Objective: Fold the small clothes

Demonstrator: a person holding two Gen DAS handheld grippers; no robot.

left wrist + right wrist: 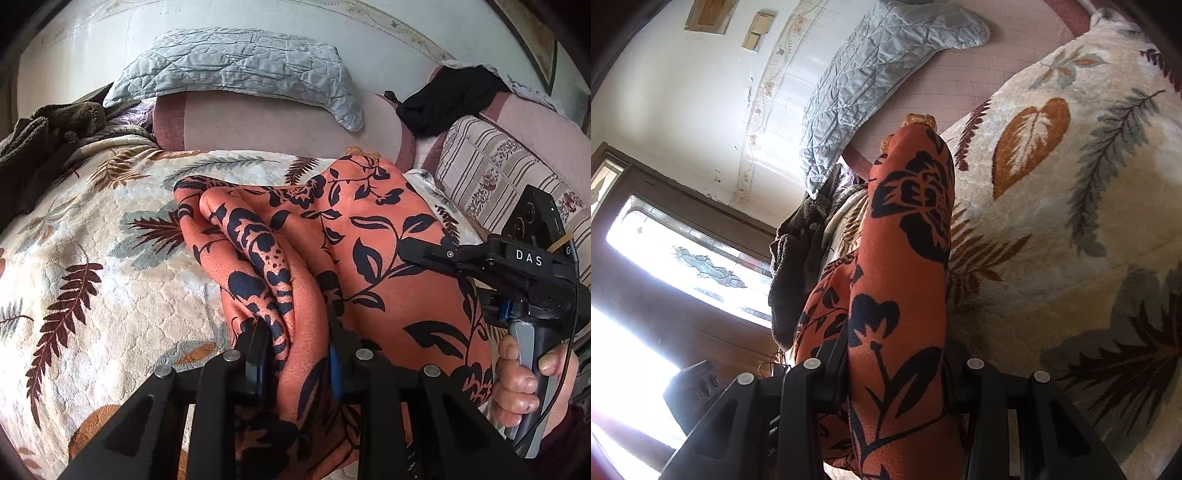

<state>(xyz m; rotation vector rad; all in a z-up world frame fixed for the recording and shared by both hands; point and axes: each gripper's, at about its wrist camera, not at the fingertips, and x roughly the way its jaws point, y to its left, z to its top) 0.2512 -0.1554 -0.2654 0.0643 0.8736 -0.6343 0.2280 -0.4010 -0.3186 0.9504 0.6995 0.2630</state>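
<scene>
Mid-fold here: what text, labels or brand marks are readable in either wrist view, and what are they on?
"DAS": white letters on the black body of the right gripper, seen in the left wrist view.
"G": a cut-off letter at that body's right edge; the rest is hidden.
Nothing readable on the orange floral garment or elsewhere in the right wrist view.

Bed covered by a cream leaf-print blanket [110, 229], pale quilted pillow [236, 62] leaning on a white wall [683, 92] with a faint floral border. Striped floral cushion [491, 173] and a black cloth [447, 99] sit at the right, a brown towel [44, 125] at the left. Dark-framed window [683, 251] glares with daylight.
</scene>
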